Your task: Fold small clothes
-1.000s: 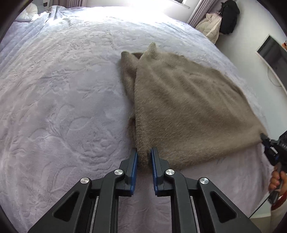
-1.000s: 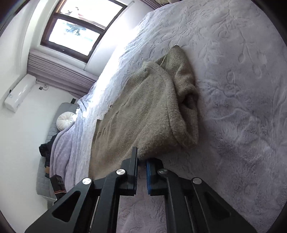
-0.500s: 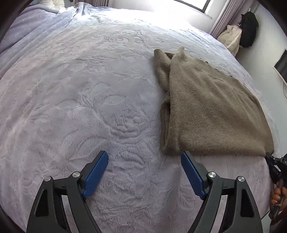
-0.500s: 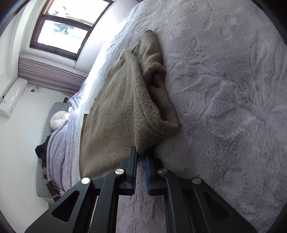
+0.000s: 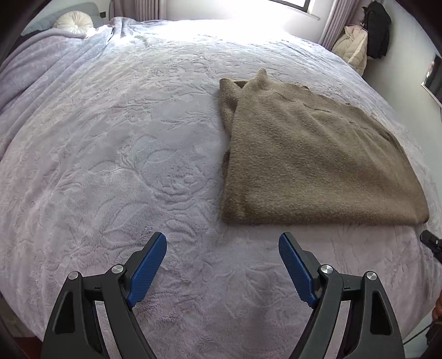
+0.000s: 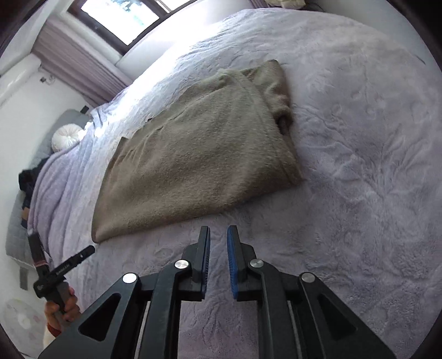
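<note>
A tan knitted sweater lies folded flat on the pale lilac bedspread, its near hem straight and its collar at the far end. My left gripper hovers just short of the hem's left corner, wide open with nothing between its blue pads. In the right wrist view the same sweater lies ahead and to the left. My right gripper sits back from its near edge; the jaws are opening, a narrow gap shows, and no cloth is between them.
A round white cushion lies at the head of the bed. Coats hang by the far right wall. A hand holding the left gripper's handle shows at the lower left of the right wrist view. A window is behind.
Both grippers let go of the sweater's hem corners and drew back from it. The left jaws opened wide; the right jaws began parting. The sweater now rests flat on the bed.
</note>
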`<state>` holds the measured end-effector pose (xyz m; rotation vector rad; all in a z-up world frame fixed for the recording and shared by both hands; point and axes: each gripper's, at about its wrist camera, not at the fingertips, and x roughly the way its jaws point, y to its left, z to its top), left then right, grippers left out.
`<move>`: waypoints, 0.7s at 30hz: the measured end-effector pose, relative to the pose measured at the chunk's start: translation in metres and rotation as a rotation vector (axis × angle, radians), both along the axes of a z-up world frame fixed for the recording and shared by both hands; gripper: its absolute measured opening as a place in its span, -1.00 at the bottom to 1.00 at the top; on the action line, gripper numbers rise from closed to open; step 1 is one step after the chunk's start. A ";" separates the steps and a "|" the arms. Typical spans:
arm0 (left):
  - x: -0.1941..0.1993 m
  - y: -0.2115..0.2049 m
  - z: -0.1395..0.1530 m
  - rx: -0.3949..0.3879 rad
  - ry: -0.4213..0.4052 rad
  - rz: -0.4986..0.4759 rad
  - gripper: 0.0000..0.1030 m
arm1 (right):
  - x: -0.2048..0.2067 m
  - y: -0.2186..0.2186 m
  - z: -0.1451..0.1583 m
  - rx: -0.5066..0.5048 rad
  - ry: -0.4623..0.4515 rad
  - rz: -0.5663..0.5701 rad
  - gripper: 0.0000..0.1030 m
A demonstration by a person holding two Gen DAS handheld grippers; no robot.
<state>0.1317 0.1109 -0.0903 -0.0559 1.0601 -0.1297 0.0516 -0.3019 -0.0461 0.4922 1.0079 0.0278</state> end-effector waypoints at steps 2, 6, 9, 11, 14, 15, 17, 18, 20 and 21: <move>-0.002 -0.005 0.002 -0.006 -0.005 -0.013 0.62 | 0.006 0.018 0.007 -0.089 0.001 0.043 -0.10; -0.003 -0.010 0.005 -0.051 -0.005 -0.032 0.63 | 0.019 0.060 0.021 -0.224 -0.041 0.164 0.34; -0.002 -0.014 0.002 -0.089 0.010 -0.046 0.63 | 0.028 0.088 0.024 -0.286 -0.052 0.245 0.34; -0.002 -0.016 -0.001 -0.116 0.022 -0.044 0.63 | 0.035 0.103 0.023 -0.311 -0.053 0.289 0.34; 0.000 -0.015 -0.008 -0.164 0.057 -0.026 0.71 | 0.040 0.123 0.019 -0.284 -0.051 0.356 0.34; 0.001 -0.014 -0.010 -0.185 0.065 -0.017 0.71 | 0.043 0.129 0.016 -0.284 -0.046 0.372 0.34; 0.002 -0.011 -0.014 -0.220 0.073 0.006 0.71 | 0.047 0.138 0.010 -0.279 -0.032 0.396 0.34; 0.003 -0.009 -0.015 -0.237 0.076 0.017 0.71 | 0.049 0.140 0.007 -0.260 -0.022 0.405 0.34; 0.004 -0.005 -0.017 -0.280 0.082 0.035 0.71 | 0.049 0.140 0.000 -0.176 0.002 0.416 0.34; 0.004 -0.002 -0.018 -0.308 0.084 0.042 0.71 | 0.050 0.139 -0.003 -0.117 0.011 0.418 0.34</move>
